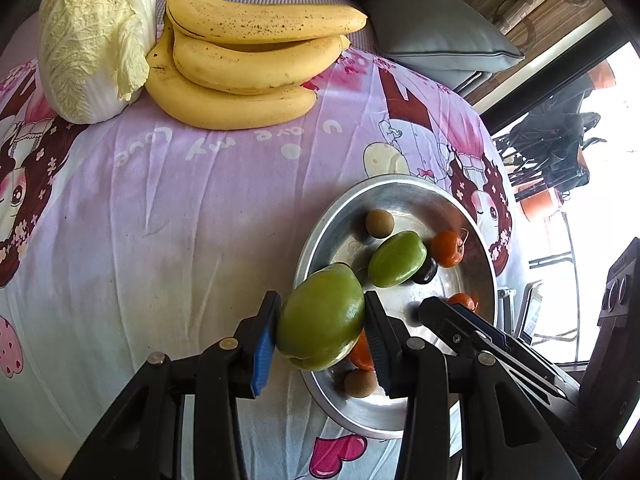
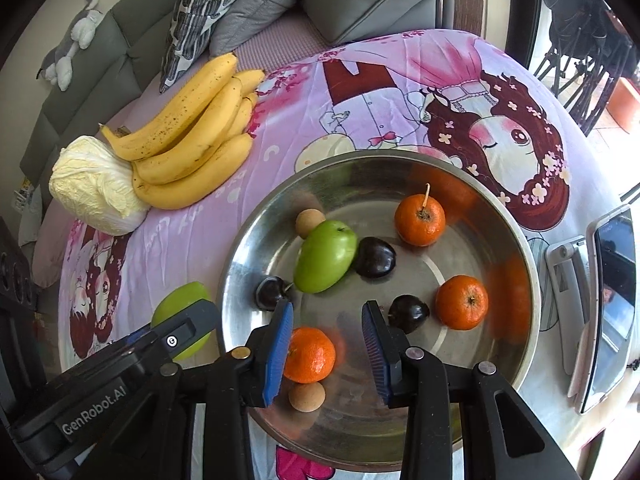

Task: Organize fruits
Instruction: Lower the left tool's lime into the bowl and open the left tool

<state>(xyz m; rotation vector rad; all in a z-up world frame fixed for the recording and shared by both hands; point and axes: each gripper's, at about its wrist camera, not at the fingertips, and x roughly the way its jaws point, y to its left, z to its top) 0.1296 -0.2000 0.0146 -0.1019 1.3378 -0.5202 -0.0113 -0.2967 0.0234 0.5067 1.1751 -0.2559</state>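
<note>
Green fruit (image 1: 322, 322) sits clamped in my left gripper (image 1: 320, 320) at the steel bowl's (image 1: 320, 240) rim; my right gripper (image 2: 326, 344) – jaws narrow, empty (a tangerine (image 2: 310, 354) below) – hovers over the bowl.

The left gripper (image 1: 322, 322), black-framed with blue pads, is pointed steeply downward, and its jaws are closed on a large green oval fruit (image 1: 320, 320). The right gripper (image 2: 326, 344), of the same build, is likewise angled down; its jaws are held apart with nothing gripped between them.
</note>
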